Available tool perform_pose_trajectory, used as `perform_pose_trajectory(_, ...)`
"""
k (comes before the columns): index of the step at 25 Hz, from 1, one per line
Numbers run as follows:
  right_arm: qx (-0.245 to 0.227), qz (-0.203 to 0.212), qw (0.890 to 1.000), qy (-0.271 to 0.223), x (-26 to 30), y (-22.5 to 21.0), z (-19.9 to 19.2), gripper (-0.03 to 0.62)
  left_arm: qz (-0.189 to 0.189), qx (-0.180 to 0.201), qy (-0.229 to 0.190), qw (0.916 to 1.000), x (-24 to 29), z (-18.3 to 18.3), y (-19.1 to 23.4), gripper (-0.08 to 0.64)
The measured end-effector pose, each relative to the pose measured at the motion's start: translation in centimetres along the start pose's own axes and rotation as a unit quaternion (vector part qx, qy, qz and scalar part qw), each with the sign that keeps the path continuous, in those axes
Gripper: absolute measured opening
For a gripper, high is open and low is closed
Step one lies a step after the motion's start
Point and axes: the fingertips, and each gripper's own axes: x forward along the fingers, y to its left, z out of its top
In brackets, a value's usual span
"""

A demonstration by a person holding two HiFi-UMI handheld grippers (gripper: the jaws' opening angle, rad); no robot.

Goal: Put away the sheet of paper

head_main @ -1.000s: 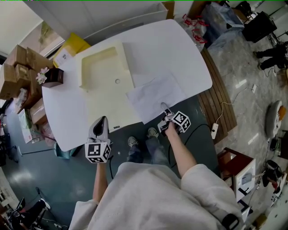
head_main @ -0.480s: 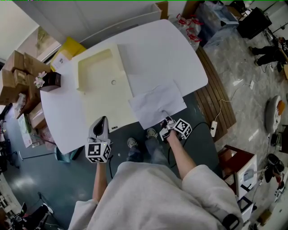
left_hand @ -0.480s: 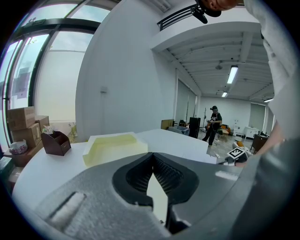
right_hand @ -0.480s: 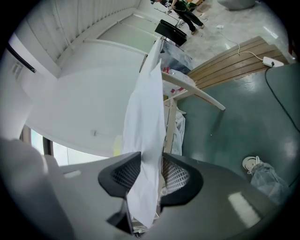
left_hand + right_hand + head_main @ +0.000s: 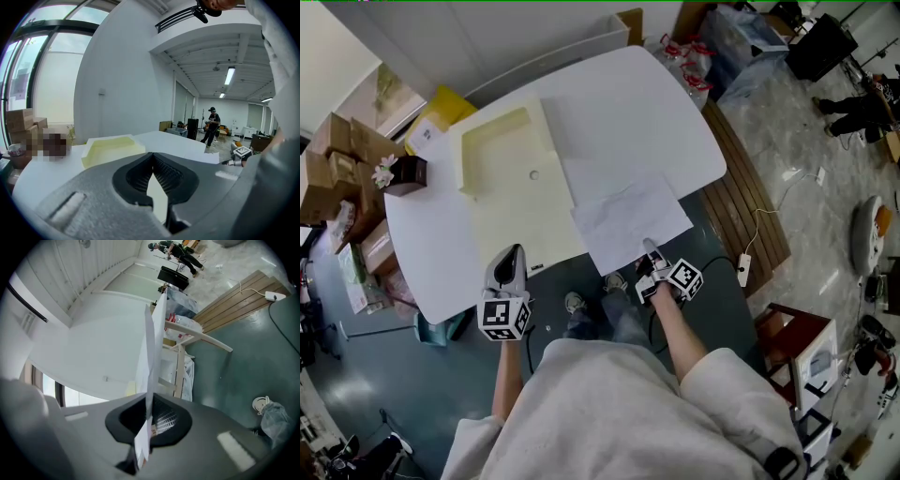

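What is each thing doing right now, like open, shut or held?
sheet of paper: pinched at its near edge, the rest over the table.
right gripper: jaws have just been closing, now shut on the sheet of paper.
left gripper: jaws together, nothing between them.
cream case: lying open and flat, looks empty.

The sheet of paper (image 5: 628, 220) is held at its near edge between the jaws of the right gripper (image 5: 649, 247), which have just been closed on it. Ahead of these jaws it is spread on the table (image 5: 628, 103) and past the table's near edge. Ahead of the left gripper (image 5: 510, 253), whose jaws are together, the tray (image 5: 502, 178) is laid on the table, just left of the sheet. Far left of both jaws a small box (image 5: 405, 172) is placed at the table's end, with cardboard boxes (image 5: 333, 159) beyond it.
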Motion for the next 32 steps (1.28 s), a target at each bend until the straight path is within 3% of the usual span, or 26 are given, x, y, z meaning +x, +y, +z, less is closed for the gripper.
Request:
perform_pose_trajectory(15, -0.015, 0.138, 0.989, -0.059, -0.6, 11.3, 4.1, 0.002, 0.006, 0.002, -0.039, 0.9992, -1.6, 2.7, -0.4, 0.006)
perform_pose_trajectory(24, -0.025, 0.195, 0.979, -0.053, 1.1, 17.5, 4.0, 0.002, 0.044, -0.006, -0.072, 0.9965, -4.1, 4.4, 1.6, 0.006)
perform_pose_trajectory(32, -0.042, 0.241, 0.97, -0.005, 4.4, 22.9, 0.5, 0.002, 0.101, -0.014, -0.094, 0.9904, -8.3, 5.2, 5.1, 0.006)
